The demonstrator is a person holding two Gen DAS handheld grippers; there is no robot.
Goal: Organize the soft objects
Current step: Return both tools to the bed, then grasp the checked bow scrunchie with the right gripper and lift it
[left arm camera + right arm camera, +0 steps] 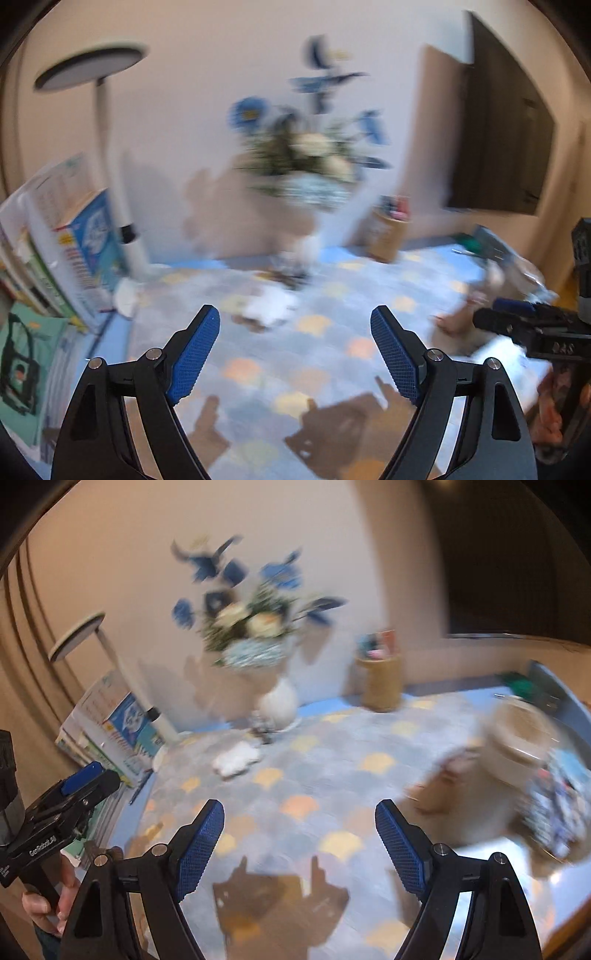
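Well, white soft object (236,757) (blurred, perhaps crumpled) on tablecloth (332,775).

We see a table (332,746) covered by a blue cloth with grey and yellow scallop shapes, and a small white soft thing (236,759) lies on it just before a white vase (279,704) of blue flowers by the wall. A brown pen cup (380,681) stands at the back right, a lamp base (127,297) and leaning books (110,731) at the left. Blurred brownish things (491,775) sit at the right edge.
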